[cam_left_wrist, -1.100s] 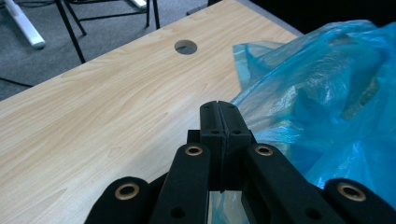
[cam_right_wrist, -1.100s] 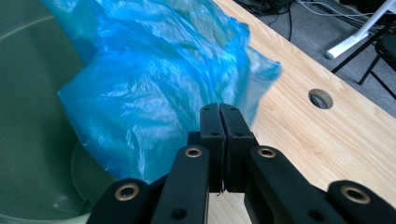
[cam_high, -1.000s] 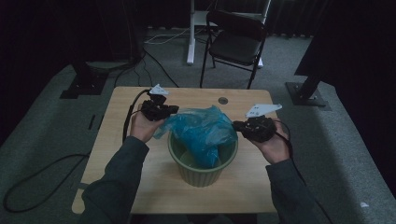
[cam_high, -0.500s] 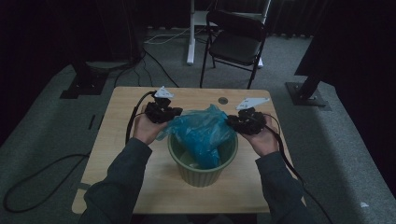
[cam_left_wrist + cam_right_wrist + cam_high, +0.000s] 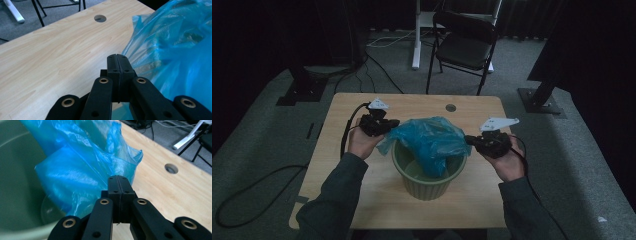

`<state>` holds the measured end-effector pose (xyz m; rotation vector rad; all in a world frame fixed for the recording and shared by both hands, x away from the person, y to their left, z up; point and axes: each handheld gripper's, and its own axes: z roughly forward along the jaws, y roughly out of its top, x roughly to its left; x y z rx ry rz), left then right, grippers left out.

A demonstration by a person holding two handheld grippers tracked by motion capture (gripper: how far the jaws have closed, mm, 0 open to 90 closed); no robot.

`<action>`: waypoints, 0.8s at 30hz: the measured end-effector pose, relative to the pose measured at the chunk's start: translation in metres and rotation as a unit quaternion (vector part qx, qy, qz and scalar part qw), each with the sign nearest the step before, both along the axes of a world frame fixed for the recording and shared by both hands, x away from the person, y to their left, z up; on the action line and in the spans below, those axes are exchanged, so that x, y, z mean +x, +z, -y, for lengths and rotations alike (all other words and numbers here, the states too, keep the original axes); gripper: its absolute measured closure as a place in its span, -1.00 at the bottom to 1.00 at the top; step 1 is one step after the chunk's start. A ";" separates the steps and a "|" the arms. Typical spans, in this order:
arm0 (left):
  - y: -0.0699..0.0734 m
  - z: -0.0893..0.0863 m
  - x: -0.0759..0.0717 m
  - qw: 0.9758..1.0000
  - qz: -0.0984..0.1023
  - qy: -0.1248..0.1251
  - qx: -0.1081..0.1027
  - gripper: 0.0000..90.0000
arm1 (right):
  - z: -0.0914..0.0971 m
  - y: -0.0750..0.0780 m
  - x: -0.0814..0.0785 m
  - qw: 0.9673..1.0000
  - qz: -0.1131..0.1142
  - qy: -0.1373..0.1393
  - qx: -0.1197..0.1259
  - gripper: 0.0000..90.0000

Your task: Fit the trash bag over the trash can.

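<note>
A blue plastic bag (image 5: 432,140) hangs half inside a green ribbed bin (image 5: 427,185) in the middle of the wooden table (image 5: 337,150). My left gripper (image 5: 394,122) is shut on the bag's left edge, where the film (image 5: 170,50) runs off from the closed tips (image 5: 117,56). My right gripper (image 5: 468,140) has just been closing and is now shut on the bag's right edge. Its tips (image 5: 119,178) pinch the film (image 5: 75,175) above the bin's open mouth (image 5: 17,182). The bag is stretched between the two grippers.
A round cable hole (image 5: 450,107) lies in the table behind the bin. A black chair (image 5: 462,45) and a white desk leg stand on the carpet beyond the far edge. Cables trail from both grippers over the table's sides.
The right gripper reached in to the bag's right edge, closed on it, and drew back toward the right and down. The bag's top now spreads wider. The left gripper sank slightly.
</note>
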<state>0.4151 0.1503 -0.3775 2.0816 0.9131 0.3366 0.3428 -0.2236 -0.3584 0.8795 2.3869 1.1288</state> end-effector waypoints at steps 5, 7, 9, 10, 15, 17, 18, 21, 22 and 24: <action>-0.008 -0.007 -0.006 1.000 -0.006 0.000 -0.003 0.99 | 0.004 -0.006 -0.009 1.000 -0.009 0.009 0.000 1.00; -0.011 -0.010 -0.009 1.000 -0.008 -0.001 -0.004 0.99 | 0.005 -0.006 -0.012 1.000 -0.012 0.012 -0.004 1.00; -0.013 -0.013 -0.011 1.000 -0.012 -0.003 -0.013 0.99 | 0.007 -0.007 -0.014 1.000 -0.013 0.012 -0.011 1.00; -0.014 -0.013 -0.012 1.000 -0.012 -0.002 -0.016 0.99 | 0.008 -0.008 -0.015 1.000 -0.014 0.011 -0.011 1.00; -0.013 -0.010 -0.011 1.000 -0.008 0.001 -0.014 0.99 | 0.012 -0.013 -0.013 1.000 -0.020 0.002 -0.013 1.00; -0.010 -0.009 -0.009 1.000 -0.003 0.000 -0.023 0.99 | 0.012 -0.012 -0.010 1.000 -0.018 -0.003 -0.008 1.00; -0.009 -0.009 -0.009 1.000 0.000 -0.001 -0.028 0.99 | 0.012 -0.010 -0.009 1.000 -0.014 -0.004 -0.004 0.98; -0.006 -0.006 -0.008 1.000 0.005 -0.004 -0.029 0.99 | 0.011 0.001 -0.006 1.000 0.007 -0.016 0.018 0.67; -0.005 -0.005 -0.008 1.000 0.006 -0.004 -0.028 0.99 | 0.011 0.006 -0.004 0.999 0.013 -0.018 0.027 0.64; -0.005 -0.003 -0.007 1.000 0.008 -0.003 -0.028 0.99 | 0.008 0.015 -0.001 0.999 0.024 -0.022 0.036 0.55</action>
